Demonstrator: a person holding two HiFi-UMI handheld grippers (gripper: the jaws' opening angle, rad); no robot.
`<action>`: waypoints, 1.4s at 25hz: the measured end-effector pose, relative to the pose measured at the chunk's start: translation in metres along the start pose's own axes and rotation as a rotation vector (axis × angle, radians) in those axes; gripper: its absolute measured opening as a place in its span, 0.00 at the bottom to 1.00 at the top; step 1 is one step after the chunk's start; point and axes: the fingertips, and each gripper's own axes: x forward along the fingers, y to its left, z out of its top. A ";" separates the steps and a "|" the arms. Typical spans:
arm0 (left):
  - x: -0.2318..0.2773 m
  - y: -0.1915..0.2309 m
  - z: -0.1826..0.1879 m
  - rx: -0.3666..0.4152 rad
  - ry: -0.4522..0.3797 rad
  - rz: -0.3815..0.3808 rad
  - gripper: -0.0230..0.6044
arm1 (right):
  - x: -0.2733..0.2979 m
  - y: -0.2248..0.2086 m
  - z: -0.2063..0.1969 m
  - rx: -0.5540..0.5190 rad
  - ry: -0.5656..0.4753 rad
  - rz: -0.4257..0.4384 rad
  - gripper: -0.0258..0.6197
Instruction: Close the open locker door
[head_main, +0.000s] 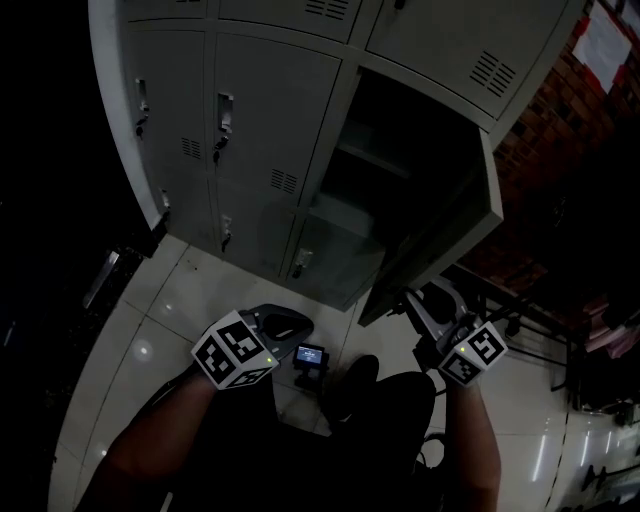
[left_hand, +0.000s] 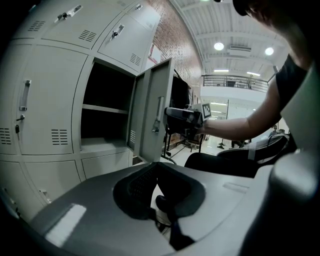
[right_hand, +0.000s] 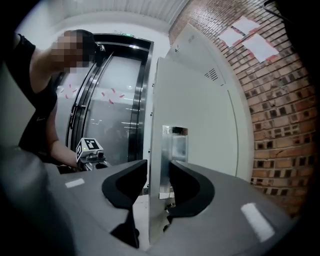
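Observation:
The grey locker bank (head_main: 250, 130) has one compartment (head_main: 400, 160) standing open, and its door (head_main: 440, 240) swings out to the right. My right gripper (head_main: 415, 300) is at the door's lower free edge. In the right gripper view the door (right_hand: 195, 125) runs edge-on between the jaws of the right gripper (right_hand: 157, 172), and the pads close on it beside the metal latch plate (right_hand: 174, 145). My left gripper (head_main: 285, 322) hangs low over the floor, away from the lockers. The left gripper (left_hand: 160, 165) has its jaws together with nothing in them. The open door (left_hand: 152, 115) also shows in the left gripper view.
A brick wall (head_main: 560, 110) with pinned papers stands to the right of the lockers. Dark metal frames (head_main: 530, 320) crowd the floor behind the open door. A small device (head_main: 310, 355) and my shoe (head_main: 350, 380) are on the glossy tiles below.

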 end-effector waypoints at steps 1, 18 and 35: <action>0.001 -0.001 0.000 0.002 0.003 0.001 0.06 | 0.011 0.003 0.001 -0.003 -0.001 0.007 0.27; -0.005 -0.004 0.001 -0.011 0.003 -0.007 0.06 | 0.163 -0.010 0.013 0.039 -0.024 -0.083 0.27; -0.026 0.009 0.005 -0.070 -0.050 0.020 0.06 | 0.268 -0.108 0.016 0.021 0.072 -0.388 0.25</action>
